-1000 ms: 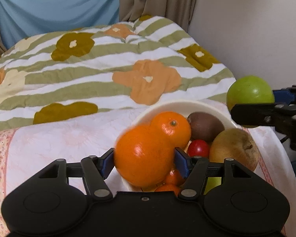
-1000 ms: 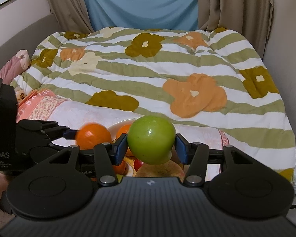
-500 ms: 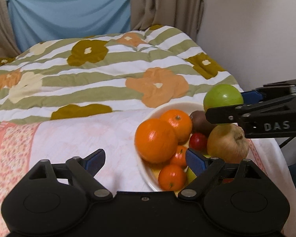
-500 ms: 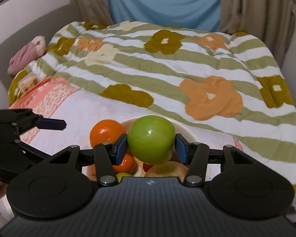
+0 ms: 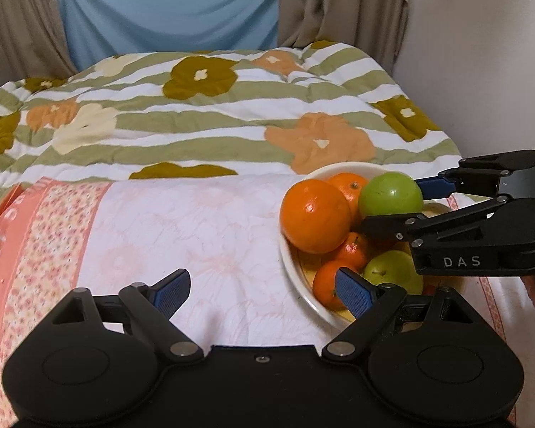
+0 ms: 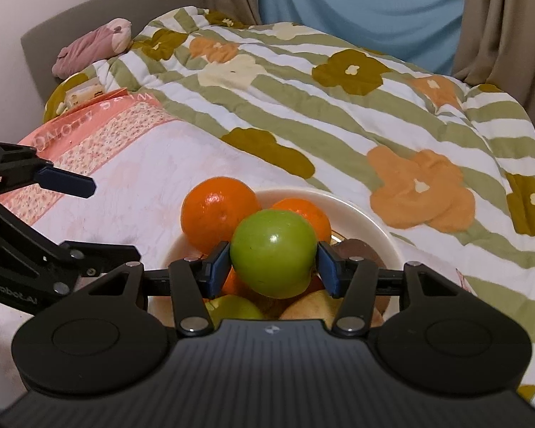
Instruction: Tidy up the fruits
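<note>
Fruits already fill the bowl (image 6: 381, 221) at lower centre of the right view, the big orange (image 6: 219, 214) among them, and only the green apple (image 6: 273, 253) remains, between the opening right tool (image 6: 273, 267); the left tool (image 5: 262, 290) is spread, empty.

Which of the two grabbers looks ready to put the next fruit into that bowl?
The right gripper. The green apple sits between its fingers just above the bowl, and its jaws are opening. The left gripper is empty and open, off to the side over the cloth.
</note>
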The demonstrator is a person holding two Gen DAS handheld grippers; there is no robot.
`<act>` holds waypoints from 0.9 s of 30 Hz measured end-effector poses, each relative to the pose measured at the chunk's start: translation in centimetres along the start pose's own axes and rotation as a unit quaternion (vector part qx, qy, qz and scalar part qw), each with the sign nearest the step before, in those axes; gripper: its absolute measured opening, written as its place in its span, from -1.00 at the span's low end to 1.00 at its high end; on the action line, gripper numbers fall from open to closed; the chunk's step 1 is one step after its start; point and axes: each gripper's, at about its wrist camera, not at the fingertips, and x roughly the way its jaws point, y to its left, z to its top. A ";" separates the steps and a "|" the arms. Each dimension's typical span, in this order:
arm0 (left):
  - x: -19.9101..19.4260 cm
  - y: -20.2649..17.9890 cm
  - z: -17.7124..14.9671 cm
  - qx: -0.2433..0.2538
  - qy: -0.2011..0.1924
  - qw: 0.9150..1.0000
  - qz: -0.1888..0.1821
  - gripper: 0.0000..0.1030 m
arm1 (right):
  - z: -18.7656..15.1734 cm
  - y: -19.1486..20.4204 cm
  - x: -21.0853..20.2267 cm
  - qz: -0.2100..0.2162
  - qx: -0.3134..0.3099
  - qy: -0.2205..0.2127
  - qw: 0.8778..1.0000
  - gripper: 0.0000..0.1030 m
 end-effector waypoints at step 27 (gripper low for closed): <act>-15.5 3.1 -2.0 0.011 -0.119 0.993 -0.008 0.77 | 0.5 10.6 -17.2 -0.146 0.088 -0.090 0.981 1.00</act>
